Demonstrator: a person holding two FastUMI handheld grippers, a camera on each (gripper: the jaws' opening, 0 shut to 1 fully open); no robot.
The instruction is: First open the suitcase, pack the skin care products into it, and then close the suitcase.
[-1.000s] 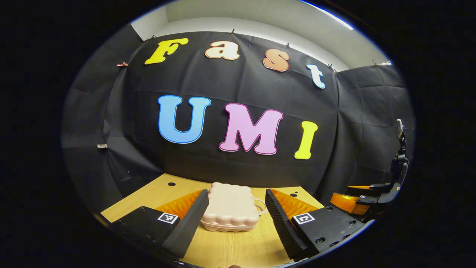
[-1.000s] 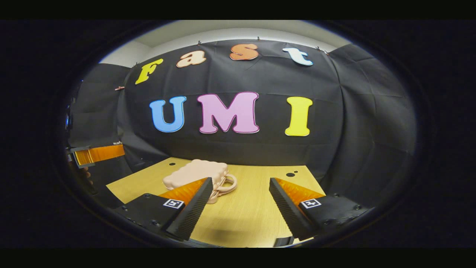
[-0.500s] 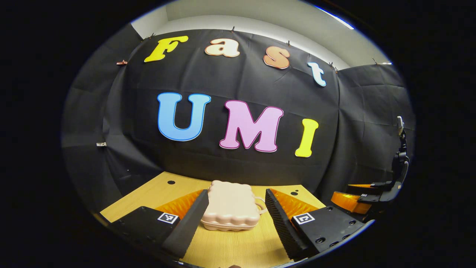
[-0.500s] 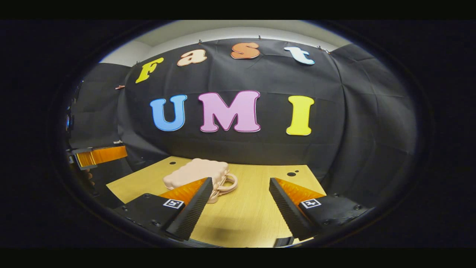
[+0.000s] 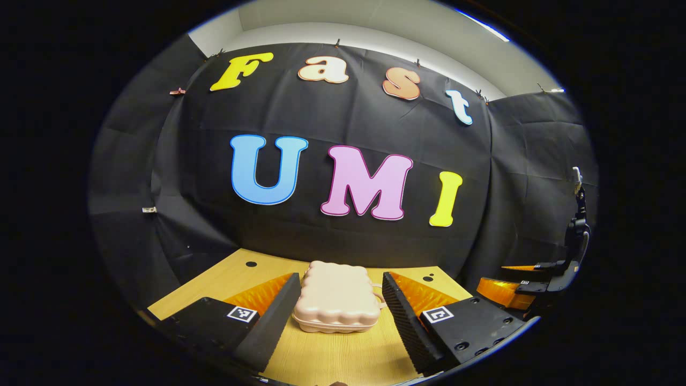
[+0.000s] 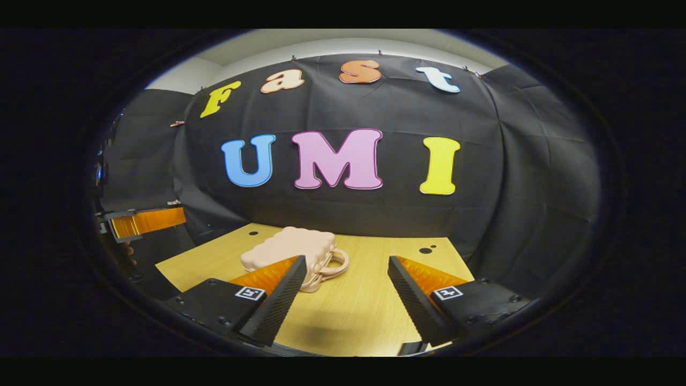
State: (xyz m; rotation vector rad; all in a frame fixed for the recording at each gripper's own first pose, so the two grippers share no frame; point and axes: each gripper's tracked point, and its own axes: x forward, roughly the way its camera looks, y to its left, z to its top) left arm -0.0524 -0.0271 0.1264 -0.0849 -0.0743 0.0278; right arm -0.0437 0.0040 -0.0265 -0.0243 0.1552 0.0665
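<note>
Closed pink suitcase [image 5: 336, 296] lying flat on the wooden counter [image 5: 332, 359], lid down on its base, seam visible along the near edge. Seen dead ahead of the left tongs [image 5: 341, 305], framed between the two fingers but farther off, not touched by either. Left tongs spread wide, holding nothing; aimed squarely at the case, a pose suited to steadying or approaching it.

Right tongs [image 6: 347, 292] likewise wide apart and empty, hovering over bare counter [image 6: 353, 316]. From here, suitcase [image 6: 289, 252] ahead and to the left, partly hidden behind the left finger; looped handle [image 6: 335, 261] pointing toward the gap between the fingers, so within reach of this side.

Right tongs also visible at the far right of the left gripper view [image 5: 514, 284]; left tongs at the far left of the right gripper view [image 6: 144, 222], with part of a hand [image 6: 128, 254] below them.

No skin care products discernible on the counter; whether any sit inside the case cannot be told. Scene consistent with two stages: a shut case awaiting opening, or a case packed and shut again.

Surroundings: black cloth wall [image 6: 509, 187] behind the counter, small dark holes [image 6: 427, 250] in the counter top beyond the right tongs. Nothing standing between either tongs and the case.
</note>
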